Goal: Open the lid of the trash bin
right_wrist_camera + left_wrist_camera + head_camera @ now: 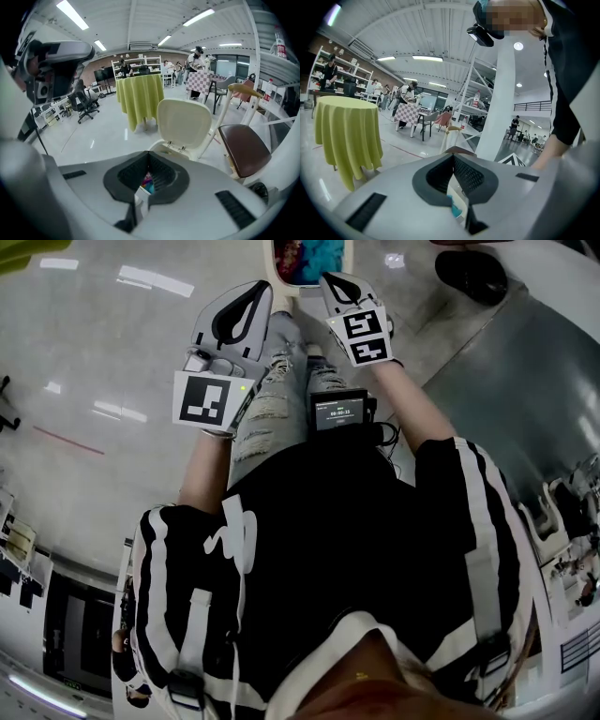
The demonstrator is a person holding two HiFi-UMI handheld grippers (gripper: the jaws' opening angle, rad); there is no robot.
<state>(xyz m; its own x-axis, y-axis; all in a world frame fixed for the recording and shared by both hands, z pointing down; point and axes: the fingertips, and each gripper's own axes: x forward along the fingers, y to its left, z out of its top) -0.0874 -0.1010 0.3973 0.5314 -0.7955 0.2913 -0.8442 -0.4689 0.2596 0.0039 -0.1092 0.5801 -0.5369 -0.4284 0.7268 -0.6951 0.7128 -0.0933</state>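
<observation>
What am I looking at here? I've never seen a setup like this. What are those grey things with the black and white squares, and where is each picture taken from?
No robot here: a person holds a two-jaw gripper in each hand. The head view looks down from a camera on the person's head at the left gripper and right gripper; the squared cubes are part of them. The other two pictures come from cameras riding on each gripper, looking along its jaws. Both pairs of jaws are together, holding nothing. On the floor ahead stands a cream trash bin, its lid already up, beside a chair with a brown seat.
</observation>
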